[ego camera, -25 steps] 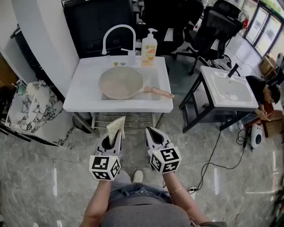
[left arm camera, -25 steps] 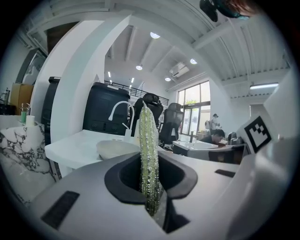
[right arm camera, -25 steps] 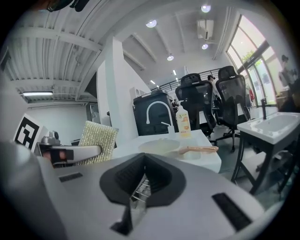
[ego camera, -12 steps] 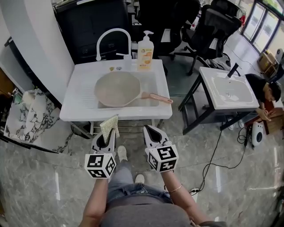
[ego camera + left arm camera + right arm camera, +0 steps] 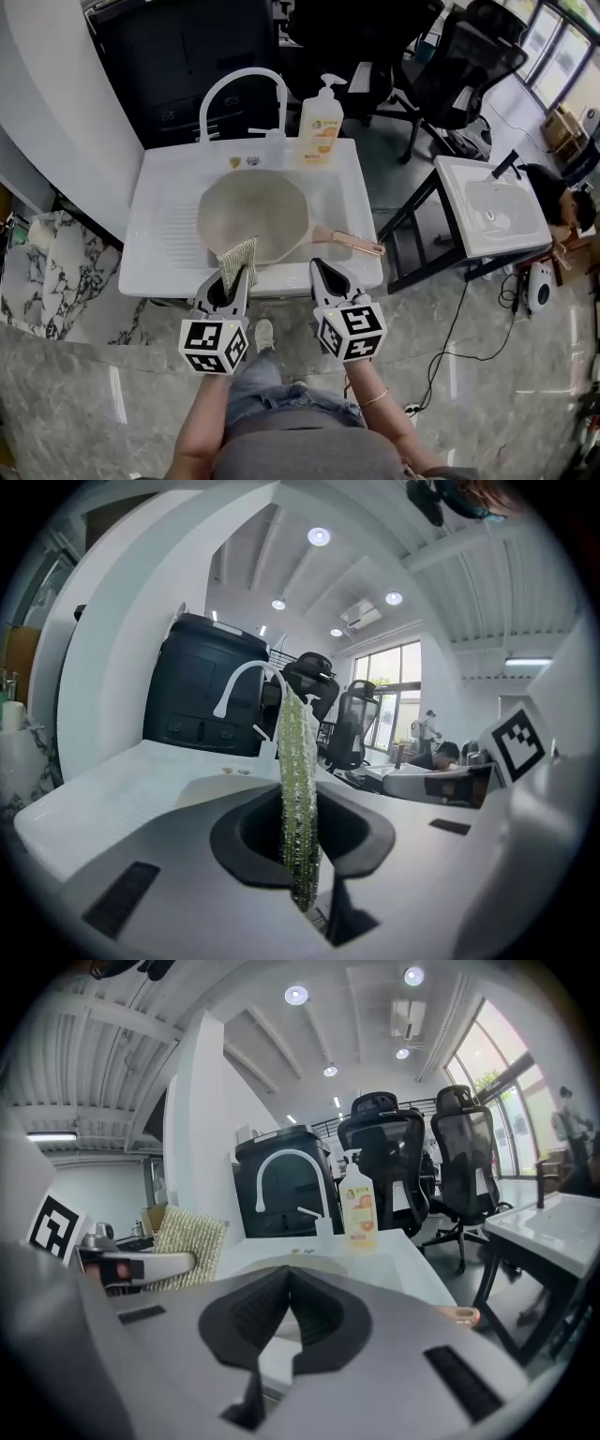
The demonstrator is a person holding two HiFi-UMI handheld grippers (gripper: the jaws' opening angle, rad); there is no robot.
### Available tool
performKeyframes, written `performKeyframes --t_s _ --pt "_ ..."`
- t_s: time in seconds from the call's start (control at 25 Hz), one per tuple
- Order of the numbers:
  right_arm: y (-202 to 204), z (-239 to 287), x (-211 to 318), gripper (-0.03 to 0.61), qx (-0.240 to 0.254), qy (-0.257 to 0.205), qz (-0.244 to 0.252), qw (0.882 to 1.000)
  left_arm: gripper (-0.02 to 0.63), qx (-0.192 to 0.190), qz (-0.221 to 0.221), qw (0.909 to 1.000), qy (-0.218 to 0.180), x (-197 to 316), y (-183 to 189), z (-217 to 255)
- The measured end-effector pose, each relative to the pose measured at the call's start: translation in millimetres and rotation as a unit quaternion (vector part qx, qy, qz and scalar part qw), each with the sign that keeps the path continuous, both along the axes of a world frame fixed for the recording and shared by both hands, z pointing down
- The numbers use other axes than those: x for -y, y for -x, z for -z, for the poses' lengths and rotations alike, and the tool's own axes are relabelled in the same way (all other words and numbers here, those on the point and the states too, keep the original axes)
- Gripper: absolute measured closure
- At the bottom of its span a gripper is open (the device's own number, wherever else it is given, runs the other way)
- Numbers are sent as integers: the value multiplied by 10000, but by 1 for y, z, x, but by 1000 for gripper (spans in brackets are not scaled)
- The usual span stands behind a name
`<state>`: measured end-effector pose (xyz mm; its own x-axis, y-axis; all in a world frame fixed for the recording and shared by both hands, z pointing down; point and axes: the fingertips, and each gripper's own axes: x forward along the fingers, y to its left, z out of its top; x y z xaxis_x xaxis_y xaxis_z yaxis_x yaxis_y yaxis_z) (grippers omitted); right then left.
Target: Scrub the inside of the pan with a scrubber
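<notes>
A beige pan (image 5: 253, 214) lies in the white sink (image 5: 155, 220), its copper-coloured handle (image 5: 349, 242) pointing right. My left gripper (image 5: 232, 283) is shut on a green-and-cream woven scrubber (image 5: 238, 259), which stands upright over the pan's near rim. In the left gripper view the scrubber (image 5: 298, 799) is seen edge-on, pinched between the jaws. My right gripper (image 5: 321, 274) hovers at the sink's front edge just below the handle; its jaws (image 5: 289, 1283) are shut with nothing between them. The right gripper view shows the scrubber (image 5: 187, 1241) to its left.
A white faucet (image 5: 234, 92) arches over the back of the sink, with an orange soap bottle (image 5: 322, 117) beside it. A second white basin on a black stand (image 5: 492, 211) is to the right. Office chairs (image 5: 459, 66) and a black cabinet (image 5: 178, 56) stand behind.
The person has stepped up to the sink. Both grippers moved forward from over the floor to the sink's front edge, and the scrubber now overlaps the pan's near rim.
</notes>
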<state>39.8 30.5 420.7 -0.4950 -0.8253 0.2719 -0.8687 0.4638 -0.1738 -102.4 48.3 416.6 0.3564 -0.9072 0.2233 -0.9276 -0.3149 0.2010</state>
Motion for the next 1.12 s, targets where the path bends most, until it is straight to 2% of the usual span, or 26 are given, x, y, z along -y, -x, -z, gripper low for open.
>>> performKeyframes --t_s 0.24,0.52,0.72,0.96,1.12 --pt "29 5 58 568 34 48 -30 10000 552 -294 -192 9993 99 64 26 8" --pt "49 4 102 568 -86 92 -127 9998 552 -346 -441 9981 257 119 44 4" --pt "31 -6 121 568 -186 294 -551 9979 552 -378 -674 9961 416 144 40 -8" --pt "-6 -23 130 568 -301 625 -1045 9921 552 -513 -849 9918 801 161 28 -28" --pt "-26 -30 141 568 -282 771 -1248 9888 552 -454 -998 9882 1068 170 16 -40"
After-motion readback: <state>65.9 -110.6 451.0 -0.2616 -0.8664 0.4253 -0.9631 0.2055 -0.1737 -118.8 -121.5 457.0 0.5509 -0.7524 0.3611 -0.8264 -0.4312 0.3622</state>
